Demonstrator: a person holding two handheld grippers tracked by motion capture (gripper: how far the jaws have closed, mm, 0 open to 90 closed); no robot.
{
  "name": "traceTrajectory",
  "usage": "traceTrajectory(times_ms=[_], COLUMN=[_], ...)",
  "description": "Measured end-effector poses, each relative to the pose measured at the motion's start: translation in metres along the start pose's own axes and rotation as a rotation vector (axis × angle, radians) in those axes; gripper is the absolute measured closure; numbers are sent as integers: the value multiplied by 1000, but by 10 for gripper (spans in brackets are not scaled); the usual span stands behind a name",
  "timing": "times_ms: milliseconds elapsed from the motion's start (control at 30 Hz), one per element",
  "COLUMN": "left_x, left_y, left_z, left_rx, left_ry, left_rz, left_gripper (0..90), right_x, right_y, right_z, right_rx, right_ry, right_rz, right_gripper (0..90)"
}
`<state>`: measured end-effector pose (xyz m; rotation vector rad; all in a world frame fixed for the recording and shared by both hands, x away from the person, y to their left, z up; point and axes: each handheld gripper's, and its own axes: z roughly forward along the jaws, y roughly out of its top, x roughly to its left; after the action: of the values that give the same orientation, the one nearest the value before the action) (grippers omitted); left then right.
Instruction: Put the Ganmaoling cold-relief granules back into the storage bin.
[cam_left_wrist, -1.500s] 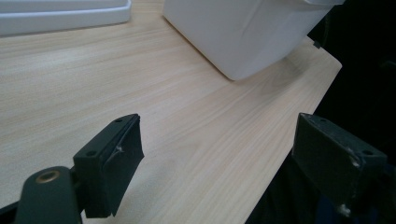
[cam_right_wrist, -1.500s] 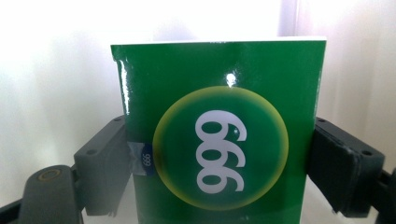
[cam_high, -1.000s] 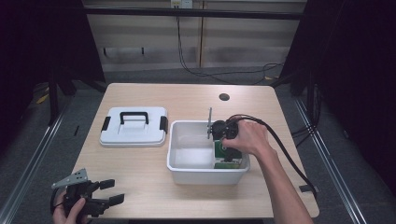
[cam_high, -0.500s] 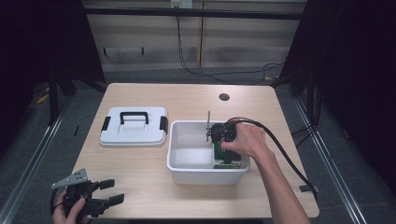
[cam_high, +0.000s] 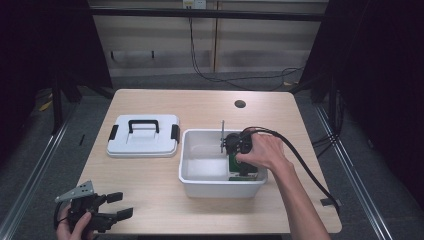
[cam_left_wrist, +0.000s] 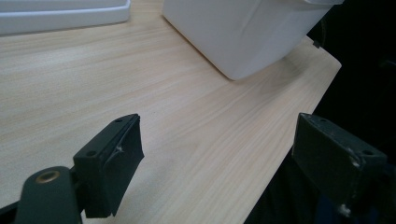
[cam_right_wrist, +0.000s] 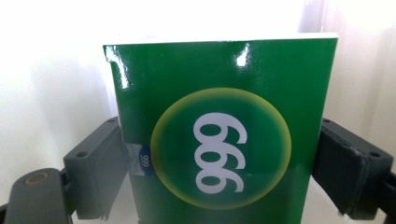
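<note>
The right gripper (cam_right_wrist: 219, 154) clamps a green box (cam_right_wrist: 219, 135) between its jaws, low inside the white bin (cam_high: 220, 187), with the bin's wall just beyond the box. If released askew, the glossy box could tip against that wall. The left gripper (cam_high: 112, 207) rests wide apart, empty, over the bench (cam_left_wrist: 154, 93). Compared with a second ago, the right gripper sits lower and nearer the bin's front.

Light wood table (cam_high: 165, 195) stood mid-room, rounded corners, small dark round hole (cam_high: 240, 104) near far edge. Grey floor (cam_high: 30, 165) ran on both sides, metal rail (cam_high: 37, 170) along left. Beige panelled wall (cam_high: 250, 45) lay behind, black cables (cam_high: 200, 75) hanging and trailing along its foot. Dark curtains (cam_high: 45, 45) flanked left and right. Light was even, from above.
</note>
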<state>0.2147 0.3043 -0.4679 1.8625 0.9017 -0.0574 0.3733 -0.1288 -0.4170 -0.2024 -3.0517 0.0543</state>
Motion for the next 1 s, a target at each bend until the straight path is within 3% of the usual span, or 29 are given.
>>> traceTrajectory(times_ms=[267,400,500,900,1000], left_x=[0,0,0,0,0], left_y=[0,0,0,0,0], left_z=[0,0,0,0,0], left_rx=[0,-1,-1,2,0], left_ry=[0,0,0,-3,-3], left_rz=[2,1,2,9,4], left_gripper=[160,160,160,160,160], right_x=[2,3,4,7,10], right_y=[-4,-7,-10,-30,-38], right_z=[-4,-7,-12,-29,-36], right_rx=[-29,-44,-67,-241,-315], right_ry=[-24,-14,-1,-15,-35], right_rz=[-3,-19,-3,35,55], right_gripper=[106,91,88,88,89])
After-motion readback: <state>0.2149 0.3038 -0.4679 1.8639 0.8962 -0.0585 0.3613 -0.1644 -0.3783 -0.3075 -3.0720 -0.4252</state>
